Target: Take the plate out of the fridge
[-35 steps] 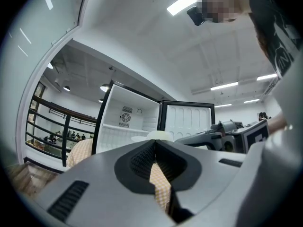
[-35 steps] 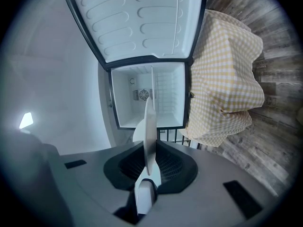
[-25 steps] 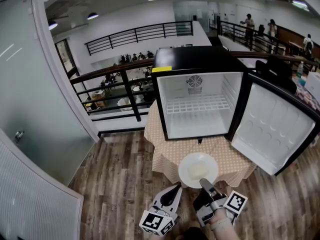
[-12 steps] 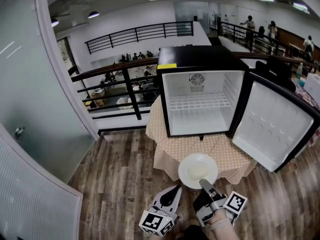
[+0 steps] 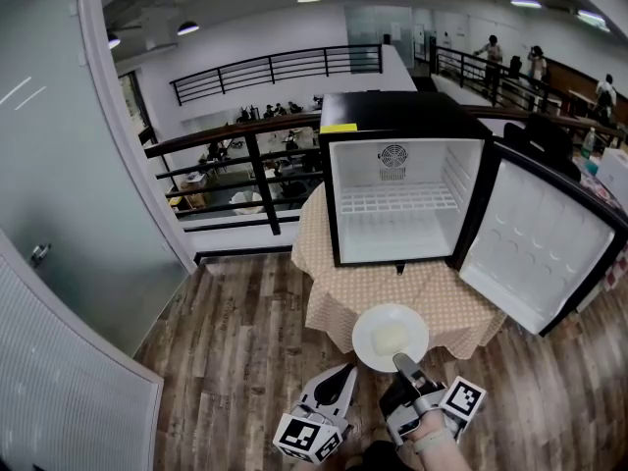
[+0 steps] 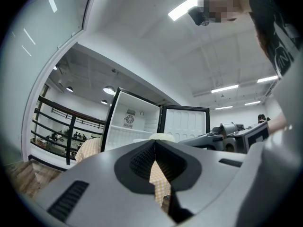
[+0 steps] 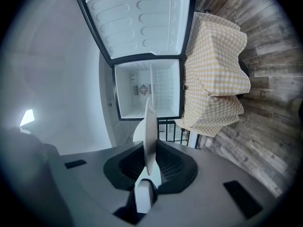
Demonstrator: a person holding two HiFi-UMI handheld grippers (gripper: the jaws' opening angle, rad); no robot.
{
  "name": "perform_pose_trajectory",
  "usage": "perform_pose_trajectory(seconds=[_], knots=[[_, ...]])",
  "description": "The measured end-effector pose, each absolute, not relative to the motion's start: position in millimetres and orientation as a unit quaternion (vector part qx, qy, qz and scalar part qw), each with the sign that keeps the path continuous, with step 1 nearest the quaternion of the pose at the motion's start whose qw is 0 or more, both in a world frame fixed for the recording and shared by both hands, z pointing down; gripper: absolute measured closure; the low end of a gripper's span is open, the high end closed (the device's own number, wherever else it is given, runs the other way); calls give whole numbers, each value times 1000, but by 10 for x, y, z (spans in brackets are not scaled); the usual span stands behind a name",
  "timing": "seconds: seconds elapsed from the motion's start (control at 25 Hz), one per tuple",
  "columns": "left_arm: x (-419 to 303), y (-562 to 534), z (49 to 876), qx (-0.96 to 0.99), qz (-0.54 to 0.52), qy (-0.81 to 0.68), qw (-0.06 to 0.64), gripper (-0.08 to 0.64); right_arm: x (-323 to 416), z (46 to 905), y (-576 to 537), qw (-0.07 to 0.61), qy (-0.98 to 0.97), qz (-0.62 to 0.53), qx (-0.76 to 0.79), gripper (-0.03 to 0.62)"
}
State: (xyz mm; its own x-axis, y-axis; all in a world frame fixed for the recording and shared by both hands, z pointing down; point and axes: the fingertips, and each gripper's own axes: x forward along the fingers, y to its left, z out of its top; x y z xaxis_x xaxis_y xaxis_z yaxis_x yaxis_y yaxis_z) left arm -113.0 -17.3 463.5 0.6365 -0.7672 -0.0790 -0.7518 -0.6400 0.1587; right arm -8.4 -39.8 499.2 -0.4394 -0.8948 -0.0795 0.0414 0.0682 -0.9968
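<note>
A round white plate (image 5: 390, 338) hangs in the air in front of the table, over its near edge. My right gripper (image 5: 402, 363) is shut on the plate's near rim; in the right gripper view the plate (image 7: 149, 131) shows edge-on, pinched between the two jaws. The small black fridge (image 5: 400, 116) stands on the table with its door (image 5: 538, 248) swung wide to the right and its white inside bare, one wire shelf (image 5: 398, 199) in it. My left gripper (image 5: 339, 379) hangs low beside the right one, jaws closed together with nothing in them.
The table wears a yellow checked cloth (image 5: 339, 287) and stands on a wooden plank floor (image 5: 235, 361). A black railing (image 5: 235, 150) runs behind it. A frosted glass wall (image 5: 59, 184) stands at the left. People stand far off at the back right.
The fridge and table have slid a little to the right in the head view as the head turned. Both grippers and the plate keep their places in the view.
</note>
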Motion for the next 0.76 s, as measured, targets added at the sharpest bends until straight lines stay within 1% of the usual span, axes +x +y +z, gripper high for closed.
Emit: perform_pose_trajectory(seconds=[0.56, 0.76], knots=[[-1212, -95, 4501, 902, -80, -422, 33, 551, -156, 4912, -313, 399, 617, -588, -340, 528], [-1228, -63, 4566, 901, -74, -425, 36, 551, -128, 4934, -298, 399, 615, -588, -342, 528]])
